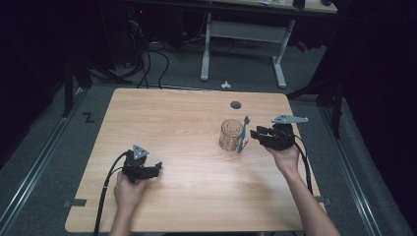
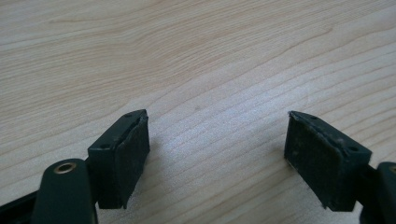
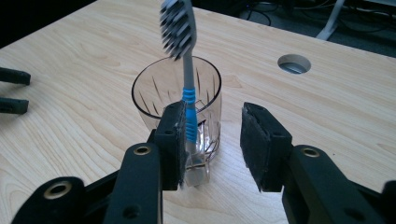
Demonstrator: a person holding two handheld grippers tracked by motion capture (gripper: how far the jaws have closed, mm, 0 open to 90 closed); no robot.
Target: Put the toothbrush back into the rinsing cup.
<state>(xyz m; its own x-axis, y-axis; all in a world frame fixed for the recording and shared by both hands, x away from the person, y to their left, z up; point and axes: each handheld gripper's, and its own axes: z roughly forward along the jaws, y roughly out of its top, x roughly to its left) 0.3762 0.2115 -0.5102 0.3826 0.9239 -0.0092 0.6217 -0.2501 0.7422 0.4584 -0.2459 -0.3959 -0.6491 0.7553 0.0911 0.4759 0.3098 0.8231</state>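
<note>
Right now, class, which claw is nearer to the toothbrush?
Right. The right claw is at the toothbrush, which stands between its open jaws beside the glass. The left claw rests far off, across the table.

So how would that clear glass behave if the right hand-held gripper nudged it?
The glass looks rigid, smooth, probably slippery and breakable. Upright on the table, it would likely slide, or tip if pushed near the rim. The toothbrush may topple.
</note>
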